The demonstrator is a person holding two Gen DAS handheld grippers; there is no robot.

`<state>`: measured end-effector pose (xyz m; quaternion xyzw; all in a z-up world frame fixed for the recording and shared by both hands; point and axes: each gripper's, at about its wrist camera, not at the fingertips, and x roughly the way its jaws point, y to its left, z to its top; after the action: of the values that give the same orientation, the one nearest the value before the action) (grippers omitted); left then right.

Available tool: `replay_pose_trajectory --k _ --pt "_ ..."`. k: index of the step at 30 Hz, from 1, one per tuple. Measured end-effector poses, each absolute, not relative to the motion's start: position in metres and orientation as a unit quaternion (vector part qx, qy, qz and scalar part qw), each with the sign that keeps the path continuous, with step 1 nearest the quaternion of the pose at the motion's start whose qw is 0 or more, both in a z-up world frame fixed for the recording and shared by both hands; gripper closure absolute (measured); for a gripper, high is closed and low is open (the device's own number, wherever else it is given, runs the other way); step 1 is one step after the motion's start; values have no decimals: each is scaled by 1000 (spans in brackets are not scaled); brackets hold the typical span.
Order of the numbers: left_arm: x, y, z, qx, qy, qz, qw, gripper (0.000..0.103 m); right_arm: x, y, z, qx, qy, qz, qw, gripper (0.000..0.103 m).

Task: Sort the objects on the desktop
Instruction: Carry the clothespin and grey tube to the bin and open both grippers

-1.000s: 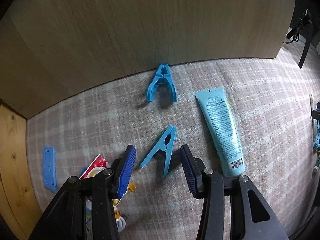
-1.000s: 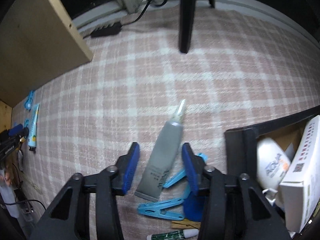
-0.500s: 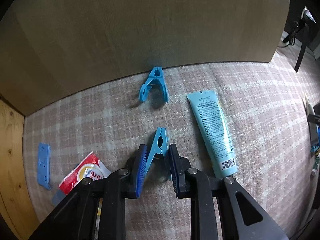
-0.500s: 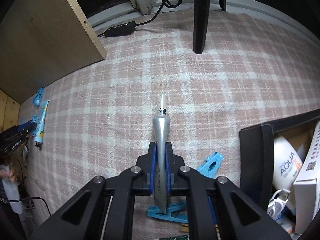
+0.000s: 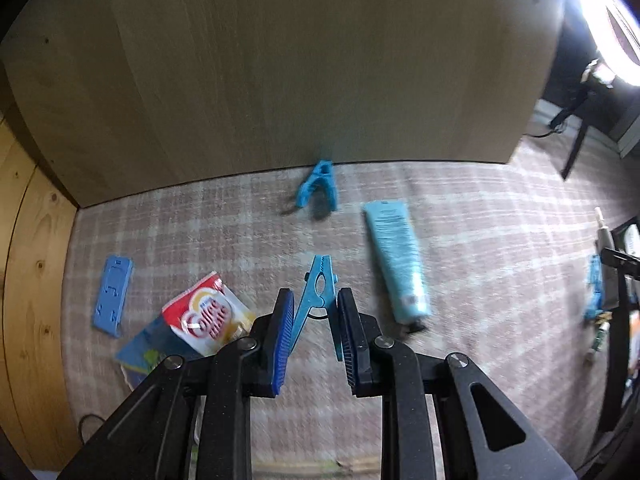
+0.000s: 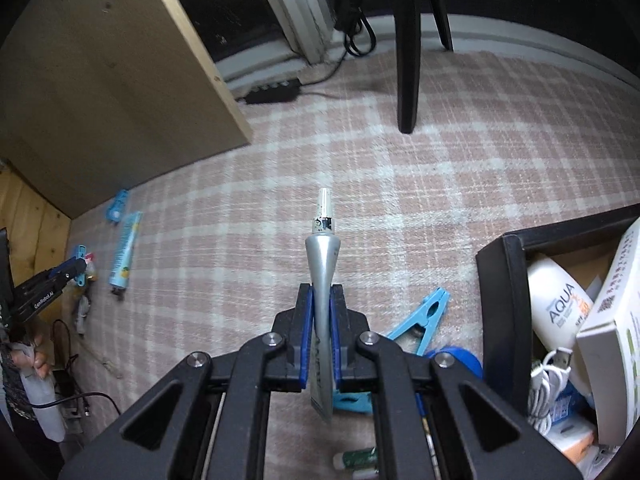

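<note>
In the left wrist view my left gripper [image 5: 315,312] is shut on the legs of a blue clothes peg [image 5: 318,286], lifted off the pink checked cloth. A second blue peg [image 5: 318,188] lies by the wooden board and a teal tube [image 5: 396,258] lies to the right. In the right wrist view my right gripper [image 6: 321,308] is shut on a silver tube [image 6: 322,256] with a white nozzle, held above the cloth. Another blue peg [image 6: 420,316] lies beside it, near a black box [image 6: 496,280] that holds a white bottle and cartons.
A red and white sachet [image 5: 206,314] and a flat blue plastic piece [image 5: 113,290] lie left of my left gripper. The wooden board [image 5: 280,72] stands behind. A chair leg [image 6: 406,60], a power strip [image 6: 272,92] and cables sit at the cloth's far edge.
Both grippers closed: the left on the blue peg, the right on the silver tube. Both then rose from the cloth with their objects.
</note>
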<state>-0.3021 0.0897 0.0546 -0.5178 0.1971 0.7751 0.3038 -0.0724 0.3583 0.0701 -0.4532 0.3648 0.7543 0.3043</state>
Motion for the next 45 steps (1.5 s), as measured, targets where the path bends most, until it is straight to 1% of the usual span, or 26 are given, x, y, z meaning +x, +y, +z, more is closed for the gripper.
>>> replay_pose_trajectory --k 5,6,8,9,13,15,17,19,22,30,37,45 --pt "-266 98 73 -502 207 777 319 82 -67 367 95 -441 345 773 297 95" --pt "-254 86 76 -499 206 776 324 82 -67 364 97 -438 341 776 298 95" --pt "-237 89 80 -494 205 775 336 82 -54 359 109 -429 339 782 301 95" --pt "-251 89 87 -489 206 773 347 82 -49 357 113 -425 338 783 303 95" --pt "-210 108 95 -476 204 765 382 82 -15 349 130 -411 332 784 326 95" --pt "-187 122 101 -467 208 760 402 82 -2 351 132 -404 333 783 337 95" --pt "-158 135 120 -460 207 754 421 82 15 352 135 -393 335 781 351 95" --pt "-146 150 118 -458 205 740 447 82 34 351 140 -386 337 779 360 95" --pt "-106 177 120 -457 209 717 482 82 69 350 144 -378 340 772 381 95" --pt "-14 256 144 -434 236 655 572 82 157 361 151 -351 356 747 437 95" --pt "34 312 150 -430 241 620 611 82 217 379 155 -350 352 723 481 95" --pt "70 348 149 -422 265 598 628 82 251 397 153 -355 349 703 507 95"
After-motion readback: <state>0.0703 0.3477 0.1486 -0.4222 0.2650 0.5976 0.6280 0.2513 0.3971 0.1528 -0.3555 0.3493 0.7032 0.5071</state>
